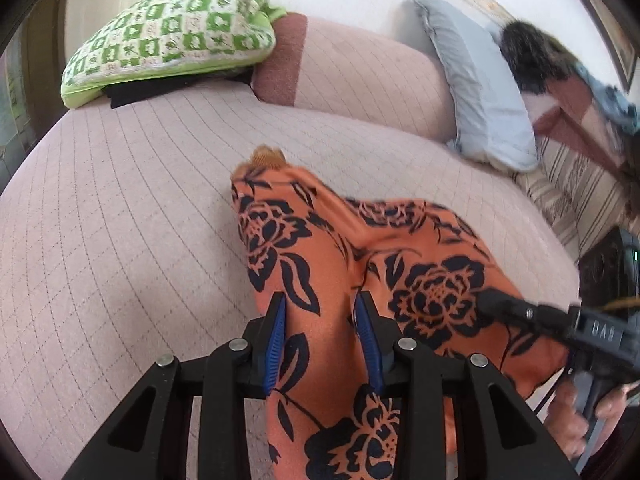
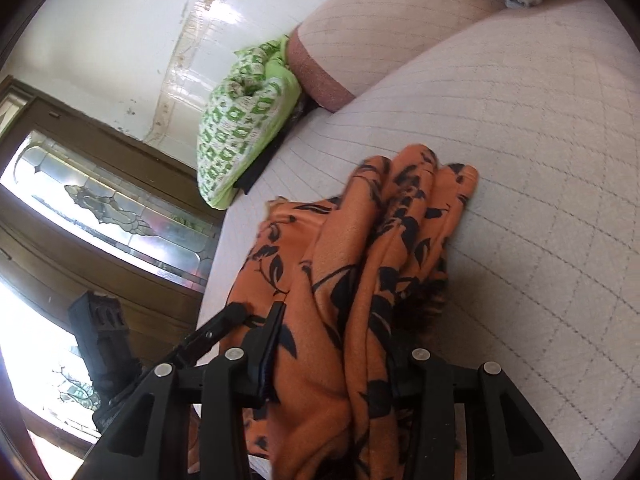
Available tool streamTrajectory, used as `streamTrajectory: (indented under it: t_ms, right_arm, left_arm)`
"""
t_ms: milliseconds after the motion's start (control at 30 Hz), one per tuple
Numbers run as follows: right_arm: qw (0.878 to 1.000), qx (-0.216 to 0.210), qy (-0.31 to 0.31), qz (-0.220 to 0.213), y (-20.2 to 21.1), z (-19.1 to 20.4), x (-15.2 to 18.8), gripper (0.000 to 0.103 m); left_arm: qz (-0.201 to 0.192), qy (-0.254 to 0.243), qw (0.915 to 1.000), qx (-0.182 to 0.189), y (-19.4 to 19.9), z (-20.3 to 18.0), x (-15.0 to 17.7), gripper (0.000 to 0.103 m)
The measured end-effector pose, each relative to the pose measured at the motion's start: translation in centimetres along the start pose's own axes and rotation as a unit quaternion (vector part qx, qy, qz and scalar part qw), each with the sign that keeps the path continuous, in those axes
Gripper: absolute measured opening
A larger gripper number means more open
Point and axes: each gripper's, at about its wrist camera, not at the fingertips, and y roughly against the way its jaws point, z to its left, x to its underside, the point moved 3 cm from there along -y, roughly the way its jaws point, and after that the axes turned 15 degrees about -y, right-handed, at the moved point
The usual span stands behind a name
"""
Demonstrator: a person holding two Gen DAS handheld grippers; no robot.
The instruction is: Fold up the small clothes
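Both grippers grip an orange garment (image 1: 320, 360) printed with black flowers, lifted over a quilted pink bed (image 1: 120, 220); the left gripper (image 1: 322, 320) pinches a fold between its blue pads, the cloth trailing ahead onto the quilt; the right gripper (image 2: 340, 340) is clamped on a bunched edge; ahead of the left gripper lie a green checked cushion (image 1: 172, 36) and, right, a grey pillow (image 1: 480, 88).
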Motion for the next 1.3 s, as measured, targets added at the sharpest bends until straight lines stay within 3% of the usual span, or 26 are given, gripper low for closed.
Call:
streamTrajectory:
  t_ms: [100, 233, 333, 500, 600, 700, 767, 833, 933, 1000, 1100, 1200, 1300]
  right_arm:
    - [1.0, 0.012, -0.016, 0.012, -0.5, -1.1, -0.3, 0.043]
    - [0.999, 0.045, -0.022, 0.017, -1.3, -2.1, -0.9, 0.044]
    - [0.996, 0.083, -0.03, 0.026, -1.8, -2.8, -1.4, 0.052]
    - [0.995, 0.093, -0.024, 0.019, -1.9, -2.2, -2.4, 0.053]
    - [0.992, 0.121, 0.024, -0.022, -0.9, -0.6, -2.4, 0.053]
    - [0.978, 0.156, 0.082, -0.112, 1.0, 1.6, -2.3, 0.053]
    - [0.962, 0.154, 0.136, -0.179, 2.4, 3.8, -2.0, 0.053]
    - [0.955, 0.128, 0.175, -0.201, 2.6, 5.6, -1.3, 0.053]
    - [0.969, 0.103, 0.165, -0.151, 0.3, 6.1, -1.2, 0.053]
    - [0.98, 0.119, 0.122, -0.104, -2.3, 4.6, -1.8, 0.053]
    - [0.984, 0.162, 0.045, -0.061, -5.0, 1.0, -3.2, 0.051]
    - [0.988, 0.144, 0.01, -0.052, -4.8, -0.4, -4.1, 0.049]
    - [0.989, 0.128, 0.019, -0.066, -3.6, 0.2, -3.7, 0.049]
  left_arm:
    - [0.017, -0.014, 0.9995, -0.023, -0.9, 0.0, 0.5, 0.036]
    - [0.048, 0.003, 0.9982, -0.035, -2.3, 1.2, 0.8, 0.04]
    - [0.051, 0.01, 0.998, -0.037, -2.3, 1.5, 0.5, 0.047]
    - [0.037, 0.008, 0.9973, -0.064, -1.4, 1.9, -0.6, 0.051]
    - [0.029, -0.005, 0.996, -0.084, -1.1, 1.8, -0.8, 0.058]
    - [0.044, -0.011, 0.9939, -0.101, -1.6, 1.8, -0.5, 0.06]
    - [0.062, -0.016, 0.9918, -0.111, -2.6, 1.7, -0.1, 0.064]
    - [0.073, -0.024, 0.9904, -0.115, -3.2, 1.6, 0.2, 0.064]
    - [0.071, -0.032, 0.9897, -0.12, -3.3, 1.4, 0.3, 0.066]
    - [0.07, -0.034, 0.9897, -0.12, -3.3, 1.5, 0.4, 0.067]
    - [0.07, -0.035, 0.9908, -0.111, -3.4, 1.6, 0.5, 0.073]
    - [0.07, -0.037, 0.9905, -0.112, -3.5, 1.7, 0.5, 0.075]
    - [0.071, -0.033, 0.9906, -0.112, -3.5, 1.9, 0.5, 0.075]
